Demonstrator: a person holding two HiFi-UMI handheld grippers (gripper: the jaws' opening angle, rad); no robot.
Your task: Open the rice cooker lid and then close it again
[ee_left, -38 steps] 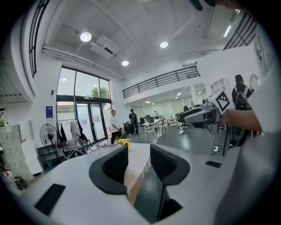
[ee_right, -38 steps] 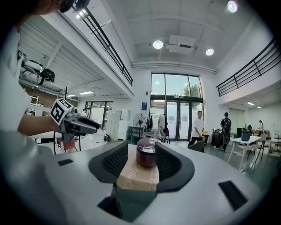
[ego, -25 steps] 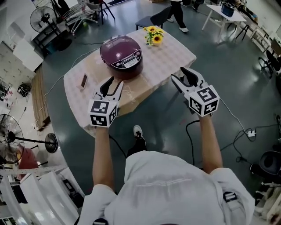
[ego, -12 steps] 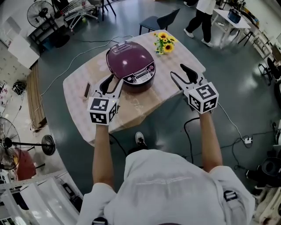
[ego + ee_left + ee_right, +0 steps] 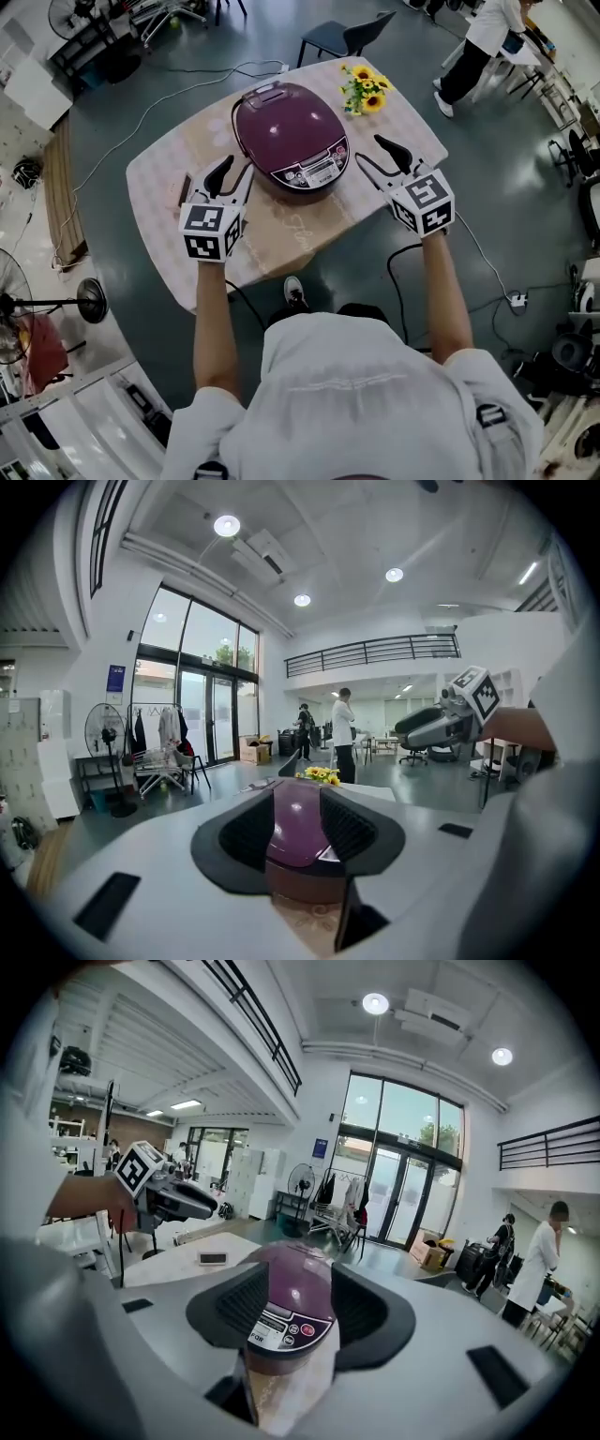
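A purple rice cooker (image 5: 292, 136) stands on the cloth-covered table (image 5: 281, 230) with its lid down and its control panel (image 5: 319, 172) facing me. My left gripper (image 5: 232, 174) hovers over the table just left of the cooker, open and empty. Open as well, my right gripper (image 5: 375, 157) hangs by the table's right edge, close to the cooker's front right. Neither touches the cooker. In the left gripper view the cooker (image 5: 295, 822) shows beyond the gap between the jaws, and the right gripper view frames the cooker (image 5: 291, 1312) the same way.
A bunch of sunflowers (image 5: 366, 91) stands behind the cooker on the right. A phone (image 5: 184, 190) lies at the table's left. The cooker's cable (image 5: 164, 98) runs across the floor. A chair (image 5: 342, 37) and a walking person (image 5: 478, 47) are beyond the table.
Both grippers have moved forward to either side of the cooker, which now sits nearer in the head view. The person at the back has walked to the right.
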